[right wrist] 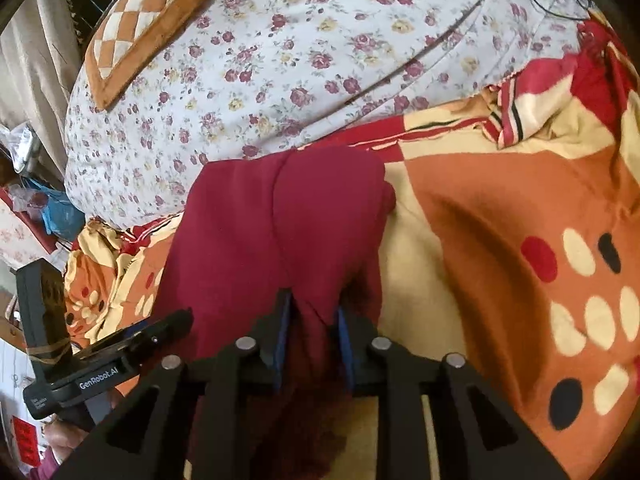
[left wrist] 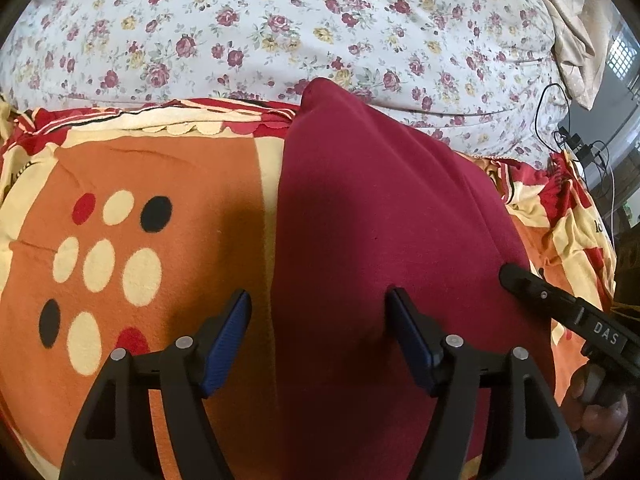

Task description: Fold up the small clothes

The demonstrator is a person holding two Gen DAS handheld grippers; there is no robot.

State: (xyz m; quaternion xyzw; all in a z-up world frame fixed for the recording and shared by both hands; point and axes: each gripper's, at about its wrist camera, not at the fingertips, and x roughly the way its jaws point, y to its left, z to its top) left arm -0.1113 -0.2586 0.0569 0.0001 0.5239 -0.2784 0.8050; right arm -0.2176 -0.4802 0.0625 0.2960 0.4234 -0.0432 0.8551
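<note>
A dark red garment lies on an orange blanket with cream, red and black dots. My left gripper is open, its blue pads spread over the garment's near left edge, holding nothing. The right gripper's black body enters at the right edge of the left wrist view. In the right wrist view my right gripper is shut on a bunched fold of the red garment, which stretches away from the jaws. The left gripper's body shows at the lower left there.
A white floral bedsheet covers the bed behind the blanket. A checked orange cushion lies at the far left on it. Beige curtain and cables are at the right. Clutter and a blue bag sit beside the bed.
</note>
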